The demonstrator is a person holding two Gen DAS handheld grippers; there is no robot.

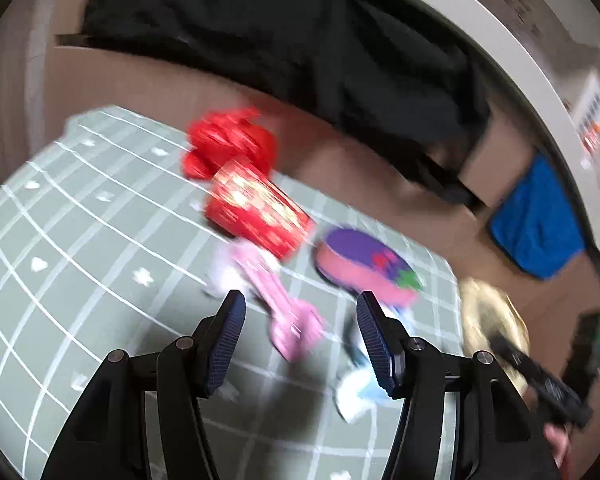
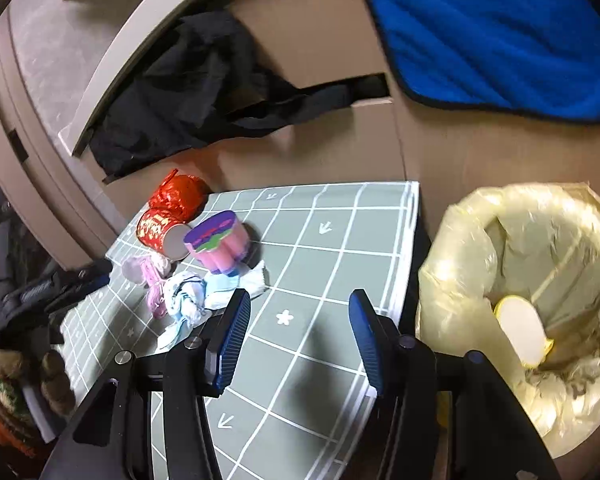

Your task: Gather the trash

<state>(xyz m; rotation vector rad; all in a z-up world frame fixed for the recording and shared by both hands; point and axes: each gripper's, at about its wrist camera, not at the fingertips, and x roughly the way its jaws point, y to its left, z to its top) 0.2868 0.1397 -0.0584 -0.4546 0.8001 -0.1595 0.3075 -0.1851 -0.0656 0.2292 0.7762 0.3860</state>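
Note:
Trash lies on a grey-green grid mat (image 1: 80, 240): a red paper cup (image 1: 256, 208) on its side, a red foil wrapper (image 1: 228, 144) behind it, a purple-and-pink jelly cup (image 1: 364, 264), a pink wrapper (image 1: 284, 312) and a blue-white wrapper (image 1: 356, 392). My left gripper (image 1: 300, 298) is open just above the pink wrapper, gripping nothing. In the right wrist view my right gripper (image 2: 299, 296) stands open and empty over bare mat (image 2: 320, 360). To its right is the bin with a yellowish liner (image 2: 452, 280), and a yellow-and-white piece (image 2: 524, 332) lies inside. The trash pile (image 2: 192, 300) is to its left.
Brown cardboard walls back the mat, with a black cloth (image 2: 188, 88) and a blue towel (image 2: 492, 32) draped over them. The bin (image 1: 488, 320) stands off the mat's right edge. Knitted items (image 2: 8, 400) sit at the lower left of the right wrist view.

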